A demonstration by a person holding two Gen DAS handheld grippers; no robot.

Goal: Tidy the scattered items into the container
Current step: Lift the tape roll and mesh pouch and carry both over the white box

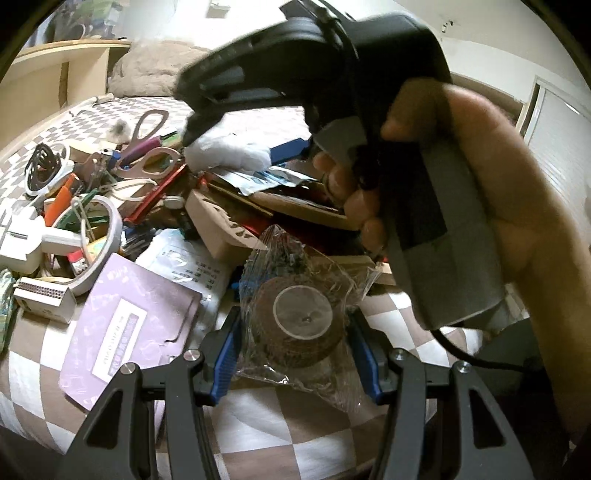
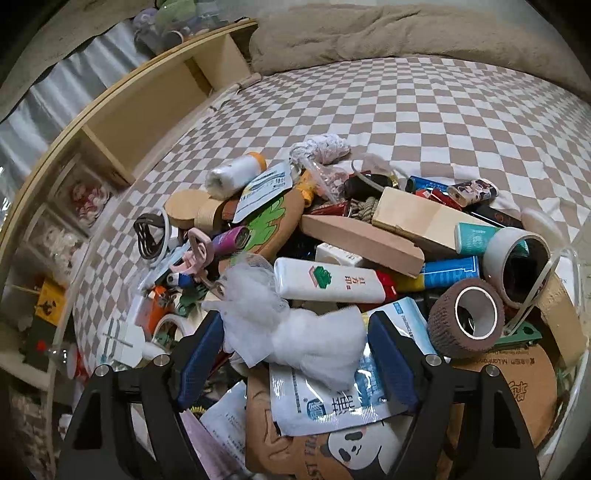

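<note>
In the left wrist view, my left gripper (image 1: 295, 356) is shut on a brown bandage roll in clear wrap (image 1: 299, 321), held over the checked bedsheet (image 1: 258, 424) just in front of the pile. A hand (image 1: 480, 206) holds my right gripper (image 1: 184, 122) above the pile, its tips at a white fluffy wad (image 1: 229, 151). In the right wrist view, that right gripper (image 2: 295, 358) stands open around the white mesh wad (image 2: 295, 332), which lies on a blue-and-white mask packet (image 2: 332, 398) on top of the heap. A clear container rim (image 2: 578, 295) curves along the right side.
The pile holds pink scissors (image 1: 147, 147), a white tape ring (image 1: 107, 236), a lilac packet (image 1: 136, 317), wooden blocks (image 2: 362, 240), an unwrapped brown roll (image 2: 467, 317) and a white tape roll (image 2: 517, 266). A wooden shelf (image 2: 147, 107) flanks the bed, and a beige blanket (image 2: 406, 33) lies beyond.
</note>
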